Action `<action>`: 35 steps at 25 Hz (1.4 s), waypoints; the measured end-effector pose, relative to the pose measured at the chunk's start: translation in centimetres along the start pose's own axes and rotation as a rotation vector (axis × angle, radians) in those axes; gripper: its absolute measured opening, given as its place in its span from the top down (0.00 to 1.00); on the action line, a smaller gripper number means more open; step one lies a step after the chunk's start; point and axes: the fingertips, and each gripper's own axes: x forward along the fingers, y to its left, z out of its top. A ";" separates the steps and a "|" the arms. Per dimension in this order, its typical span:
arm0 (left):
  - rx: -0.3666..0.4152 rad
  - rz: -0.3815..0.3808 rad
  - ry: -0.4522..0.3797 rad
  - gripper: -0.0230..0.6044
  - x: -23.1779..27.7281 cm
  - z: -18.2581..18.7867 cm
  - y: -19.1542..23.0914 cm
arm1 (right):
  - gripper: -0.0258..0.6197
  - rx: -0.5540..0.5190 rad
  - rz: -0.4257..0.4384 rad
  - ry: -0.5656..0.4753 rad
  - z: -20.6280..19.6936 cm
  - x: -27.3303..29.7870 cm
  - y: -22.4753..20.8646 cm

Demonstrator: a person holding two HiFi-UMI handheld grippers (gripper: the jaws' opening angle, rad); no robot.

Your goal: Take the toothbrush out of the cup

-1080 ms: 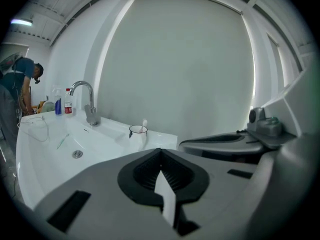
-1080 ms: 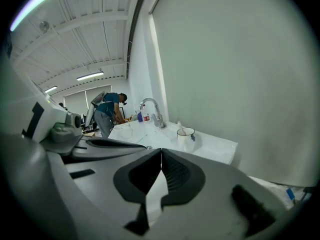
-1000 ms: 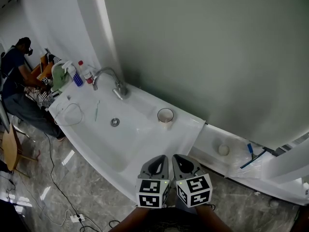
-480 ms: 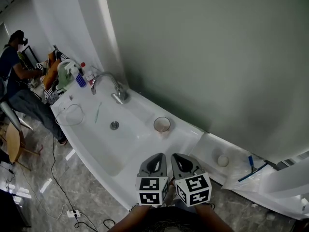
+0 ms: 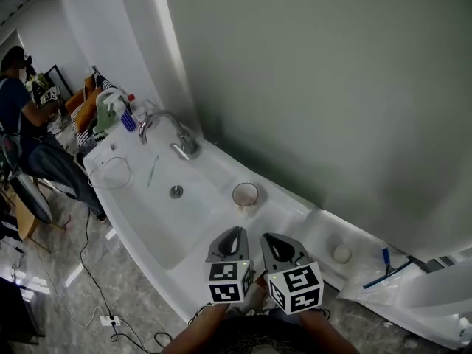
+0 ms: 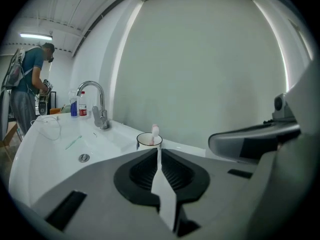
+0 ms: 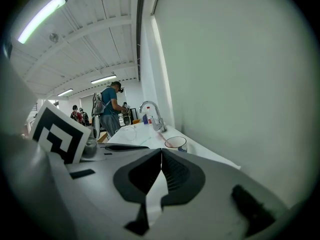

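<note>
A white cup (image 5: 245,195) stands on the sink's right rim (image 5: 287,205), close to the wall. In the left gripper view the cup (image 6: 149,141) holds a toothbrush (image 6: 155,130) with a pale pink head that sticks up above the rim. Both grippers hover side by side in front of the sink, short of the cup. My left gripper (image 5: 233,232) (image 6: 158,149) is shut with nothing in it and points straight at the cup. My right gripper (image 5: 271,239) (image 7: 161,150) is shut and empty too, with the cup (image 7: 175,143) just right of its tips.
A chrome faucet (image 5: 173,127) stands at the basin's back, with bottles (image 5: 129,113) to its left. A thin green stick (image 5: 153,169) and a white cable loop (image 5: 114,172) lie on the left counter. A person (image 5: 18,102) stands at far left. A plastic-covered ledge (image 5: 369,260) runs right.
Both grippers have come forward toward the sink and now sit nearer the cup. The left one has dipped slightly. Both jaws stayed shut.
</note>
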 end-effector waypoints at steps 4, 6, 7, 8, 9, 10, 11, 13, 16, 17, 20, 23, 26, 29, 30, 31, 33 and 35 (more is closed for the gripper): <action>-0.012 -0.007 -0.011 0.84 1.0 0.1 0.0 | 0.94 -0.005 0.017 -0.003 0.1 0.6 -0.6; -0.010 -0.006 -0.012 0.80 1.5 0.0 0.0 | 0.94 -0.008 0.027 -0.005 0.1 1.0 -0.9; -0.009 -0.004 -0.014 0.78 1.8 0.1 0.0 | 0.94 -0.010 0.032 -0.005 0.1 1.2 -1.0; -0.008 -0.003 -0.019 0.77 2.1 0.2 0.0 | 0.94 -0.012 0.037 -0.006 0.2 1.4 -1.2; -0.007 -0.001 -0.026 0.76 2.4 0.3 0.0 | 0.94 -0.014 0.041 -0.007 0.2 1.6 -1.3; -0.006 0.000 -0.031 0.75 2.7 0.5 -0.1 | 0.94 -0.014 0.043 -0.008 0.2 1.8 -1.6; -0.006 0.001 -0.034 0.74 3.0 0.6 -0.2 | 0.94 -0.015 0.045 -0.010 0.2 1.9 -1.8; -0.004 0.008 -0.039 0.74 3.6 0.9 -0.3 | 0.94 -0.019 0.047 -0.013 0.4 2.2 -2.3; -0.003 0.031 -0.047 0.73 4.6 1.2 0.1 | 0.94 -0.024 0.052 -0.014 0.8 2.6 -3.0; 0.001 0.039 -0.049 0.73 5.0 1.2 0.2 | 0.94 -0.025 0.053 -0.013 0.8 2.8 -3.3; 0.008 0.059 -0.051 0.73 5.8 1.4 0.4 | 0.94 -0.025 0.050 -0.011 1.0 3.0 -4.2; 0.003 0.075 -0.057 0.73 6.4 1.8 0.7 | 0.94 -0.024 0.048 -0.009 1.1 3.4 -5.0; 0.011 0.097 -0.052 0.73 7.1 1.5 1.0 | 0.94 -0.025 0.053 -0.006 1.1 3.9 -5.7; 0.016 0.112 -0.058 0.73 7.4 1.7 1.1 | 0.94 -0.030 0.063 -0.002 1.1 4.5 -5.9; 0.018 0.117 -0.060 0.73 7.5 1.8 1.2 | 0.94 -0.031 0.067 0.000 1.1 4.7 -5.9; 0.022 0.123 -0.061 0.73 7.5 1.9 1.2 | 0.94 -0.033 0.072 0.002 1.2 4.9 -5.9; 0.029 0.134 -0.059 0.75 7.6 1.9 1.4 | 0.94 -0.035 0.081 0.002 1.3 5.3 -5.9; 0.032 0.145 -0.053 0.78 7.6 1.8 1.7 | 0.94 -0.039 0.090 0.002 1.6 5.7 -5.7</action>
